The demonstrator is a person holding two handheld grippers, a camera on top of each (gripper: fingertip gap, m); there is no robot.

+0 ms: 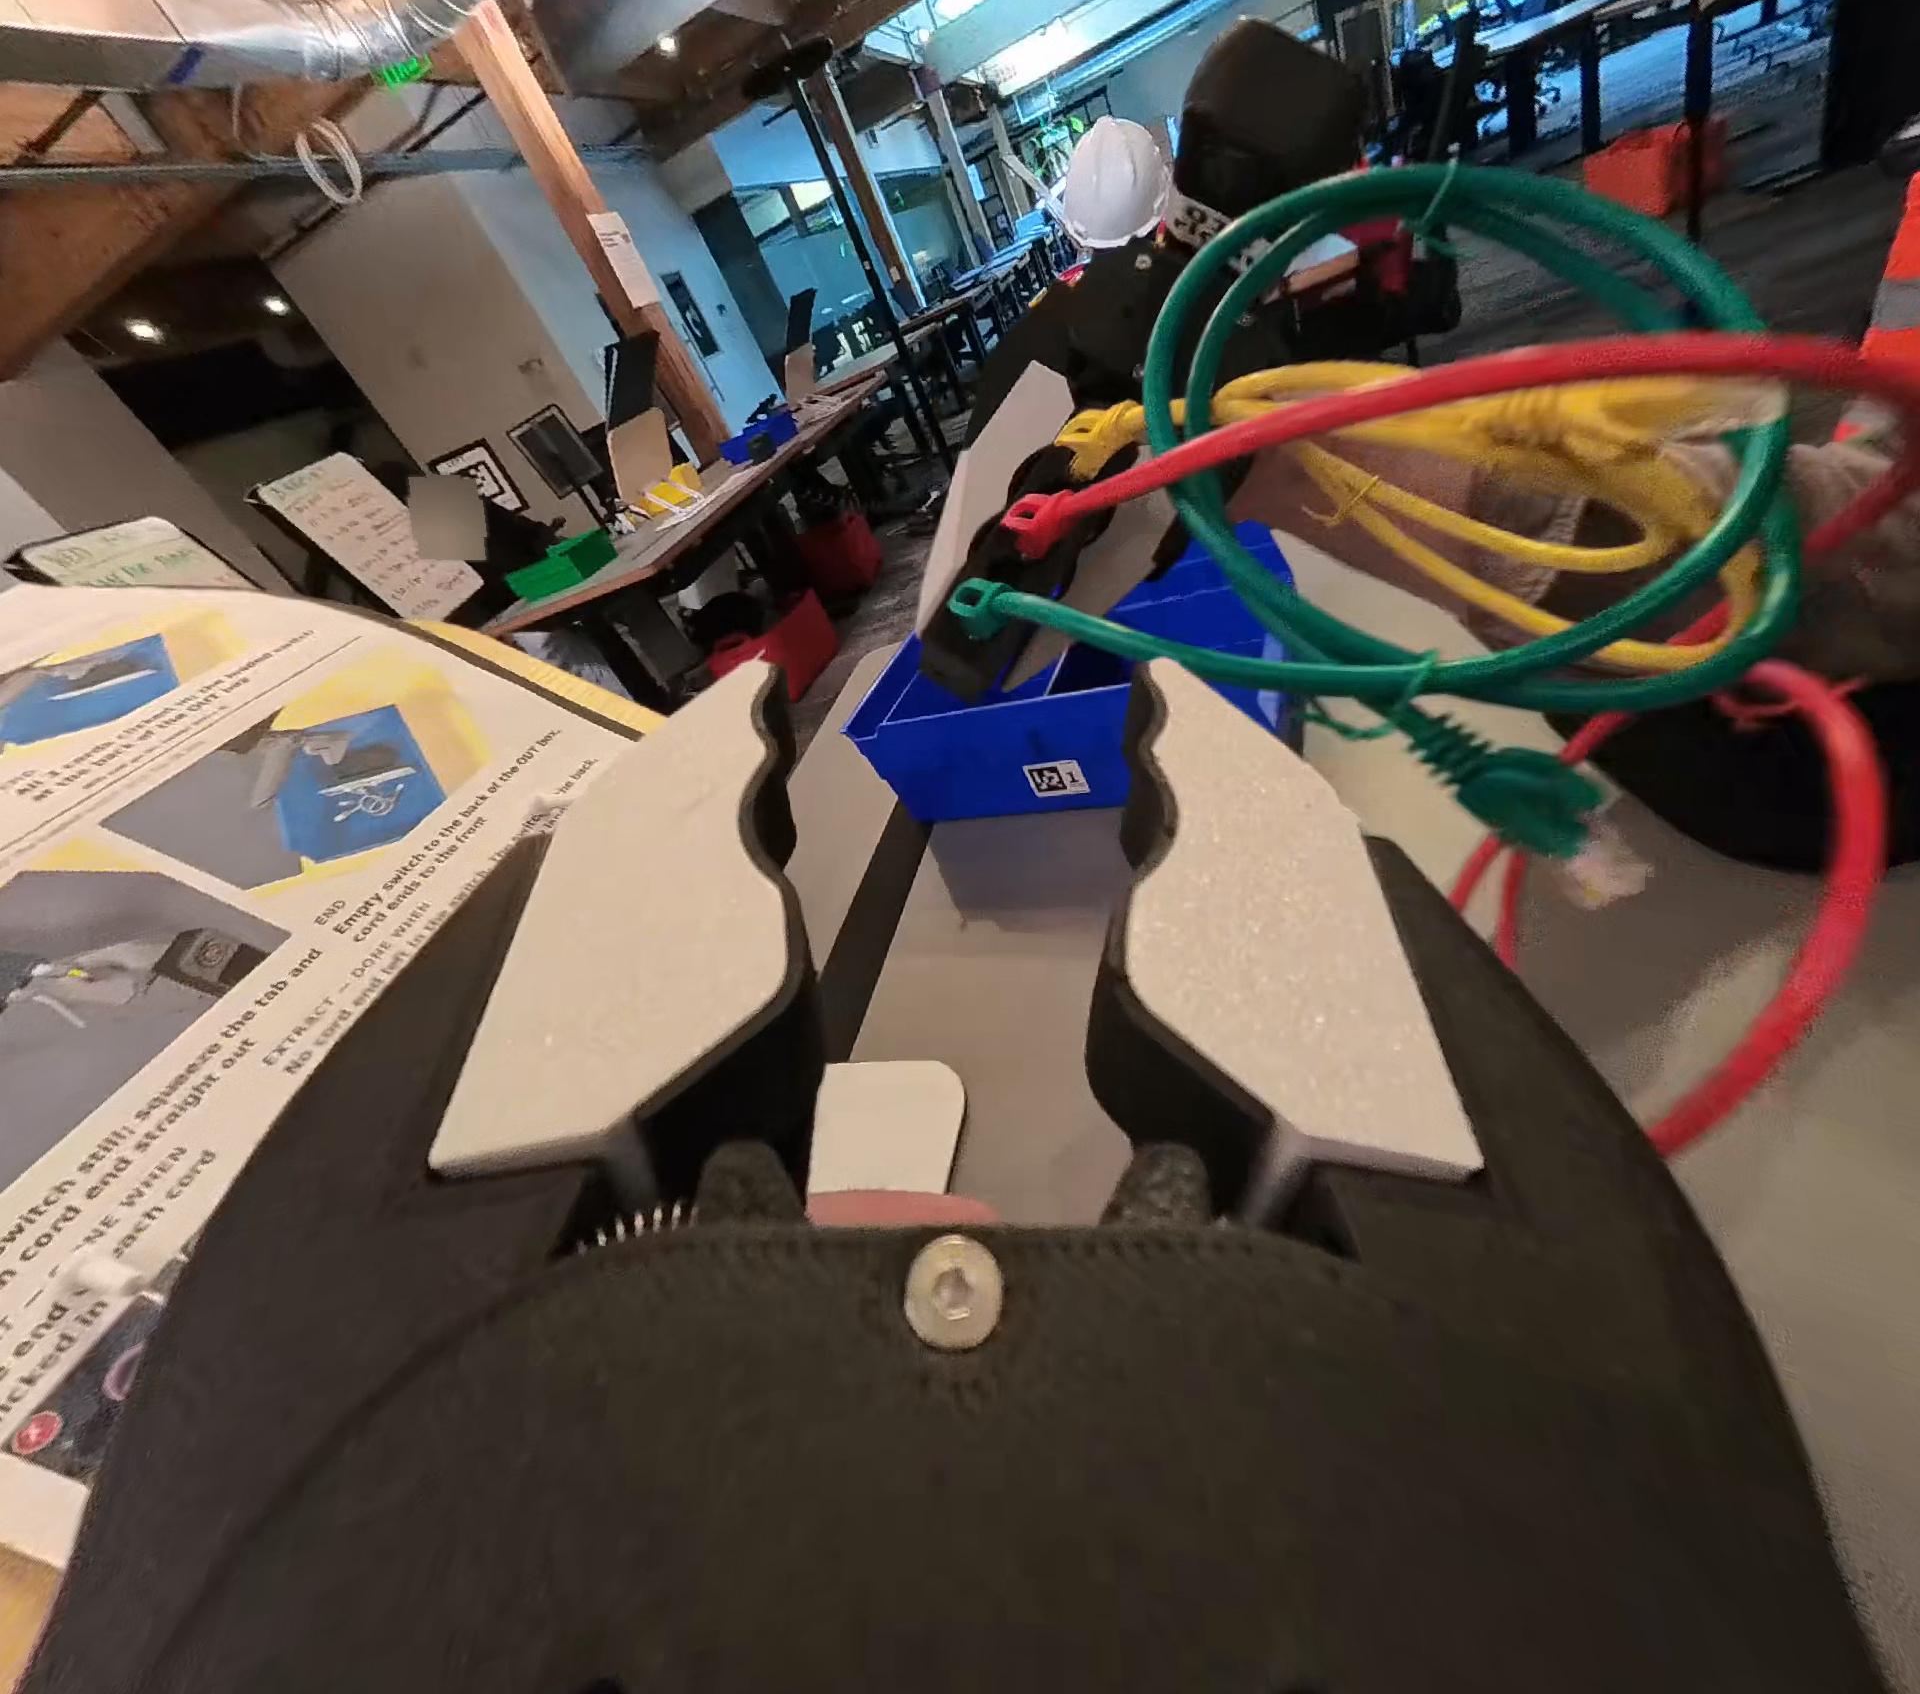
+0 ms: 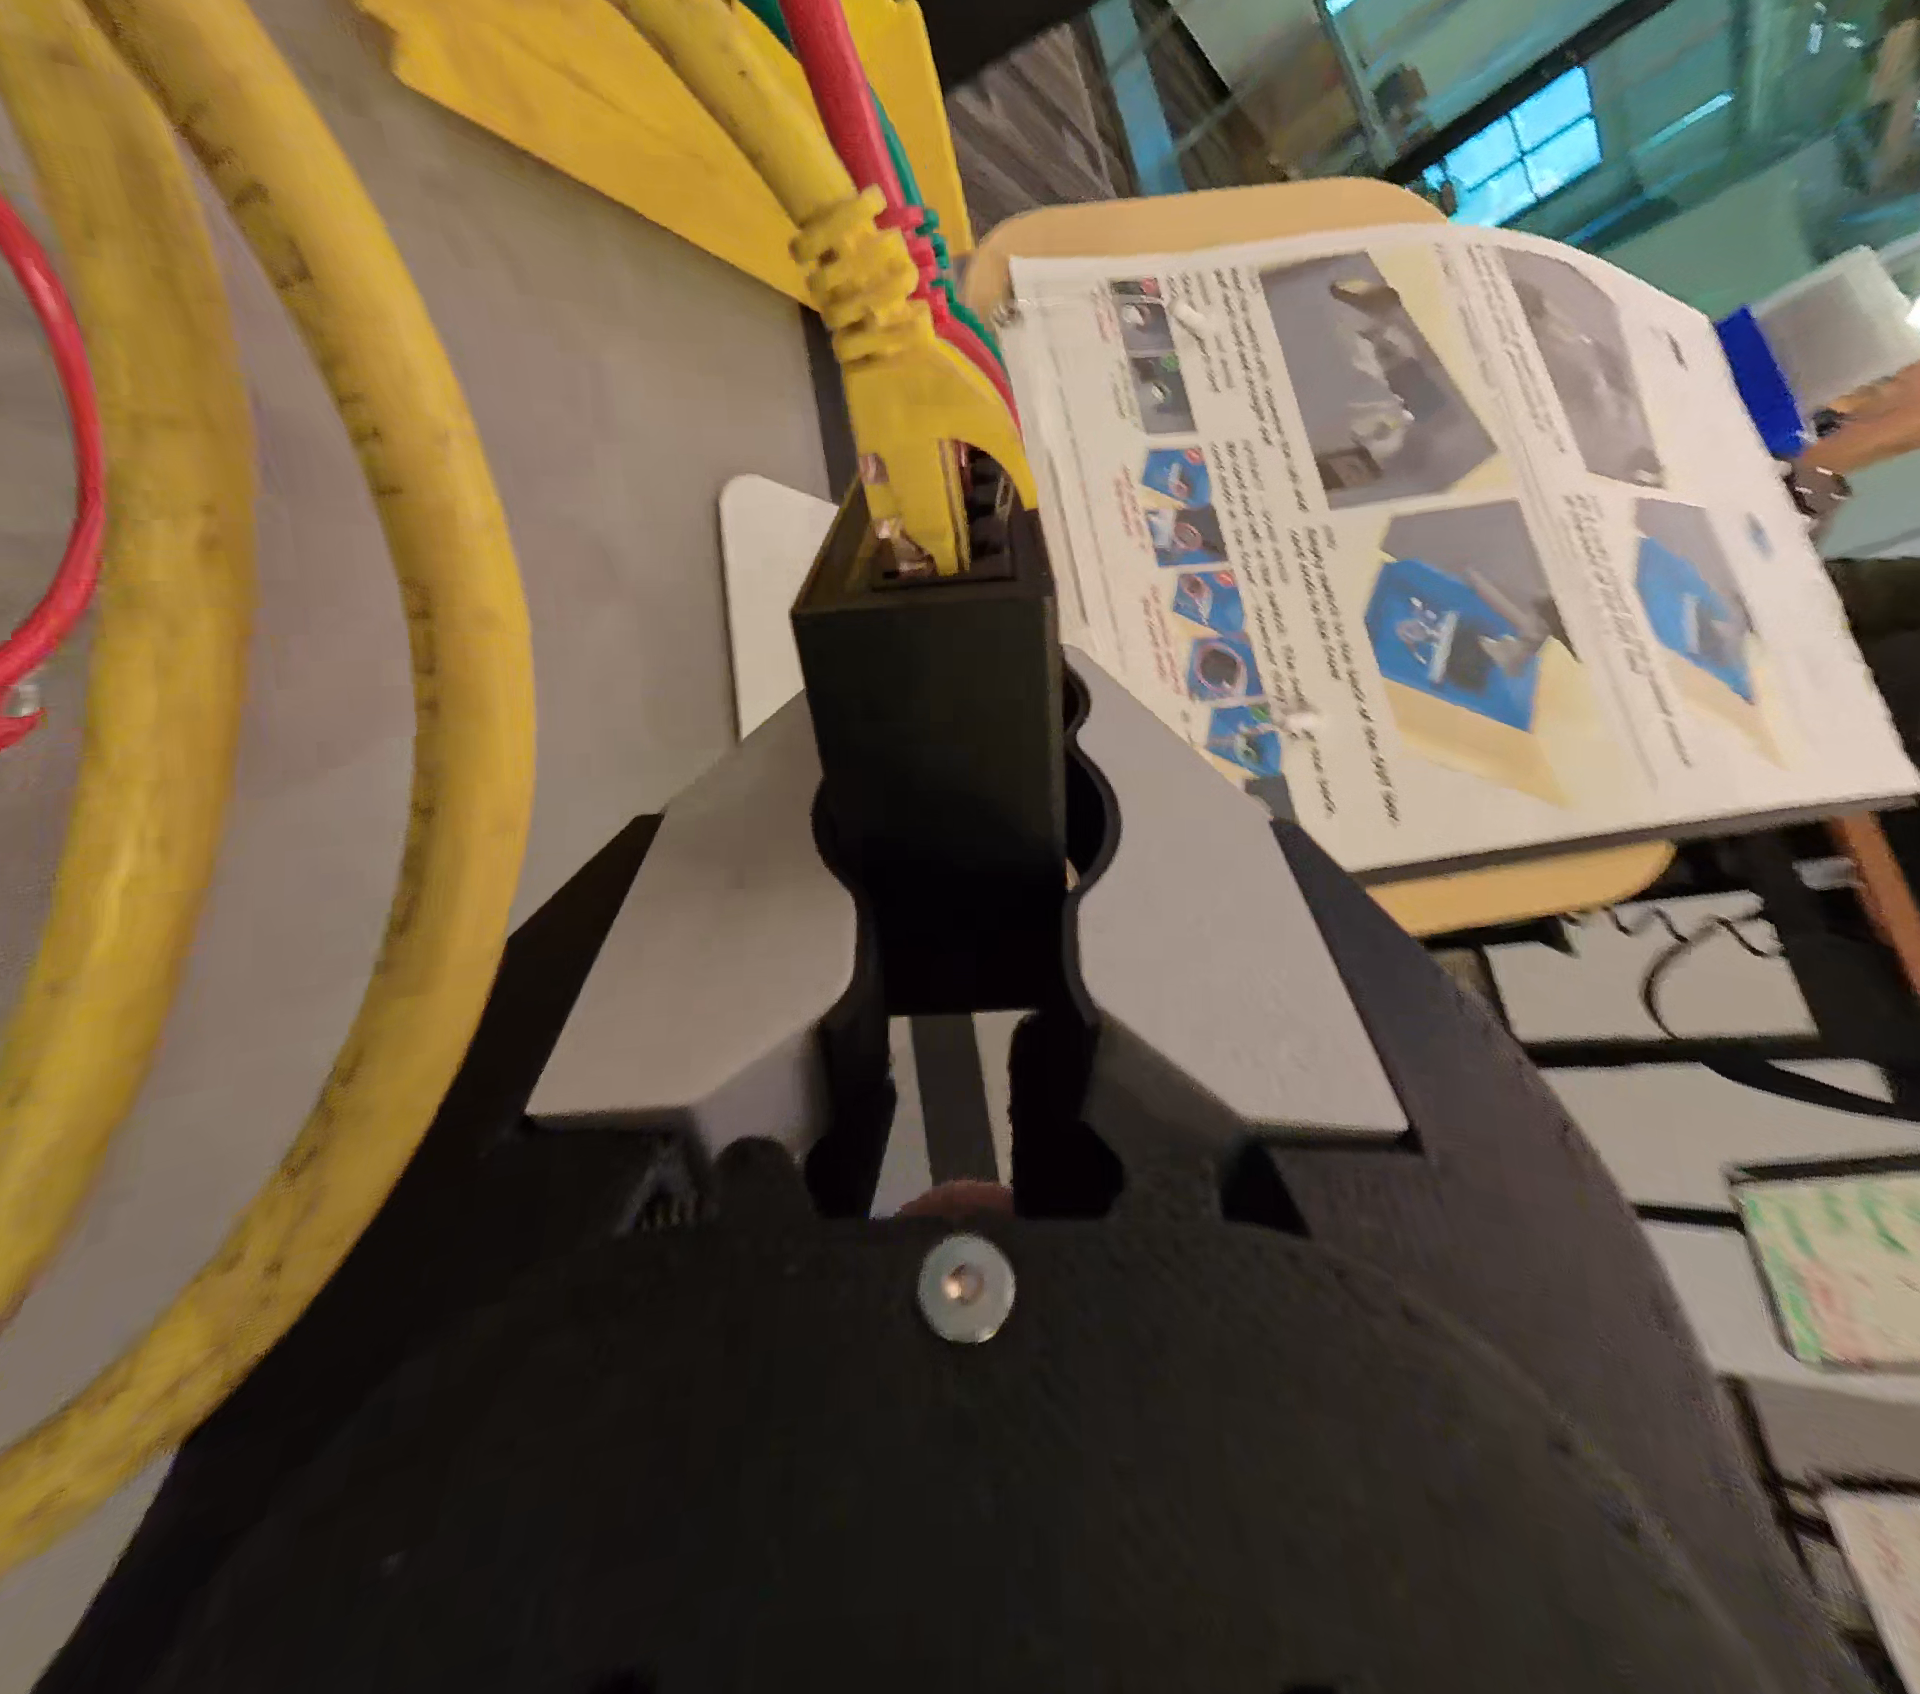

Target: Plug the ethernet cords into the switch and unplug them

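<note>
In the right wrist view my right gripper [image 2: 940,699] is shut on a black switch [image 2: 935,761] and holds it off the grey table [image 2: 582,356]. A yellow cord [image 2: 894,356] is plugged into it, with a red cord [image 2: 821,75] and a green cord [image 2: 904,190] plugged in behind. In the left wrist view my left gripper [image 1: 956,761] is open and empty, low over the table [image 1: 1018,969]. Ahead of it the right gripper [image 1: 1039,564] holds the switch [image 1: 961,657] above a blue bin [image 1: 987,740]. Yellow [image 1: 1507,418], red [image 1: 1143,470] and green [image 1: 1091,621] cords loop off to the right. The green cord's free plug [image 1: 1517,797] hangs loose.
An instruction sheet [image 1: 260,813] on a board lies left of the left gripper; it also shows in the right wrist view [image 2: 1455,522]. A yellow patch [image 2: 582,44] lies on the table. Workbenches [image 1: 707,522] and a person in a white hard hat [image 1: 1117,184] are behind. One gripper's finger ends stand about 12 centimetres off the other's.
</note>
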